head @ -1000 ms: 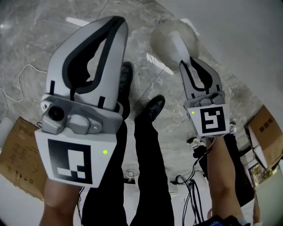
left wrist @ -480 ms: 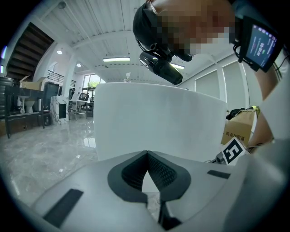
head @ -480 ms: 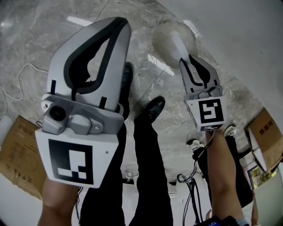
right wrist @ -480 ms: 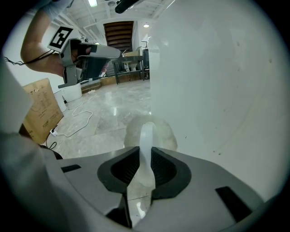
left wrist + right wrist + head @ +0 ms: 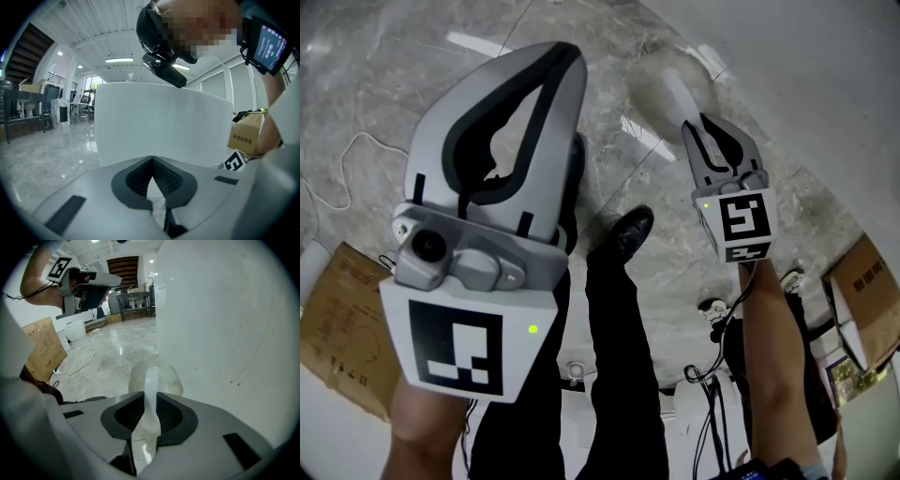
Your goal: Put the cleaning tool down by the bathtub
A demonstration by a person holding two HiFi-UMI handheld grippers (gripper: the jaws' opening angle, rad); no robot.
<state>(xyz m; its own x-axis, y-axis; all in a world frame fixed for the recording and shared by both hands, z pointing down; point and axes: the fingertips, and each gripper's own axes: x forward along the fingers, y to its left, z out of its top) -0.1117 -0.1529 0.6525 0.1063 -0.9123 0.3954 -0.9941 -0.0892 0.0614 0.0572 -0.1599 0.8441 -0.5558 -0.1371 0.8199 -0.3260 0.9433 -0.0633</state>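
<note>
One pale cleaning tool (image 5: 675, 94) was pinched by its slim handle (image 5: 151, 401) in the right hand-held gripper (image 5: 705, 127), the round, fuzzy-looking head (image 5: 652, 80) held at twelve o'clock over the marble floor (image 5: 412, 84), beside the white bathtub (image 5: 225, 324) at three o'clock. It was judged light, stiff-handled, perhaps slippery. The left hand-held gripper (image 5: 558, 54) was pressed together, empty.

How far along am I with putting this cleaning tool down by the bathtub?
Done: the cleaning tool is beside the bathtub wall. In hand: the right gripper is shut on its handle, fluffy head toward the marble floor. Remaining: lower it, open the jaws. The left gripper is shut, empty.
</note>
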